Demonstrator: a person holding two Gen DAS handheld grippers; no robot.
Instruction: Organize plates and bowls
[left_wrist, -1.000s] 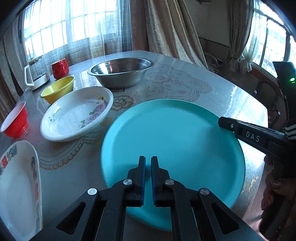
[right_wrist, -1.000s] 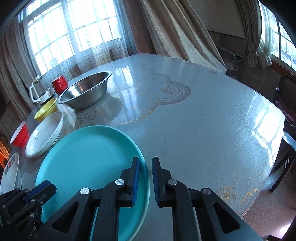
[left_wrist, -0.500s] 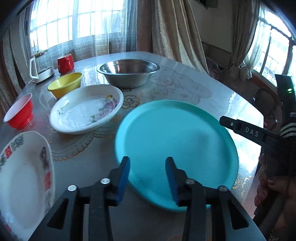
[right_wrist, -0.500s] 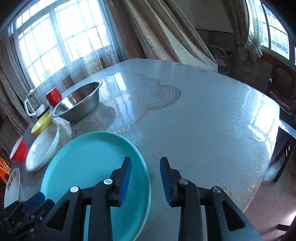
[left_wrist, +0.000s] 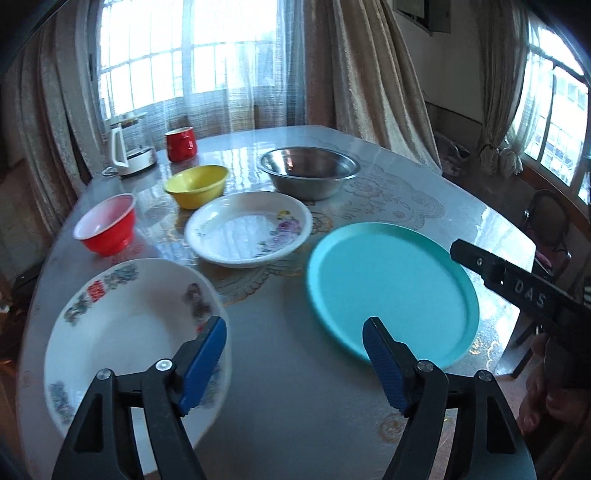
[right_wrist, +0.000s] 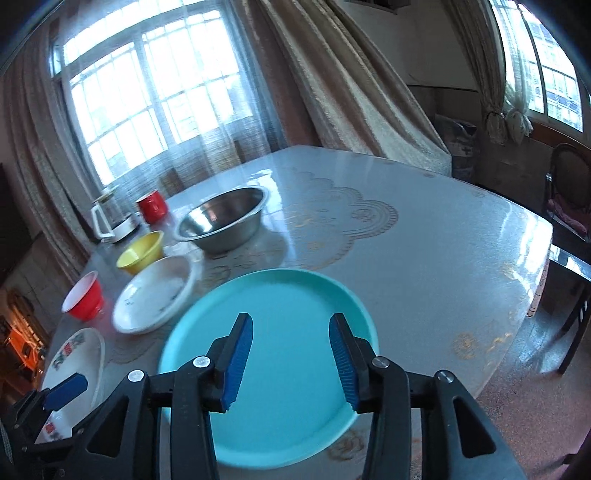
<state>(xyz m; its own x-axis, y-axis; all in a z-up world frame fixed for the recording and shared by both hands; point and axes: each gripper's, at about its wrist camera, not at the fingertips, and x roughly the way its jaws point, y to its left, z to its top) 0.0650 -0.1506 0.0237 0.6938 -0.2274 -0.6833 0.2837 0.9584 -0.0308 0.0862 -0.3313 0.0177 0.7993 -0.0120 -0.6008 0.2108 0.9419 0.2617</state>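
Observation:
A large teal plate (left_wrist: 391, 288) (right_wrist: 273, 369) lies flat near the table's front edge. My left gripper (left_wrist: 293, 362) hovers above the bare table left of it, jaws opening, nothing between them. My right gripper (right_wrist: 290, 363) hangs over the teal plate, jaws opening and empty. A white patterned plate (left_wrist: 125, 332) (right_wrist: 79, 354) lies at the front left. Behind it are a white floral dish (left_wrist: 247, 229) (right_wrist: 155, 299), a red bowl (left_wrist: 105, 225) (right_wrist: 83, 295), a yellow bowl (left_wrist: 197, 184) (right_wrist: 142, 251) and a steel bowl (left_wrist: 308, 171) (right_wrist: 221, 218).
A red mug (left_wrist: 181, 144) (right_wrist: 152, 208) and a white kettle (left_wrist: 127, 151) (right_wrist: 110, 219) stand at the table's far left by the curtained window. A dark chair (right_wrist: 569, 206) stands at the right. A person's hand (left_wrist: 543, 402) holds the right gripper.
Both grippers let go of the teal plate, opened and pulled back and up. The plate now lies flat on the table. More of the left side's dishes came into view.

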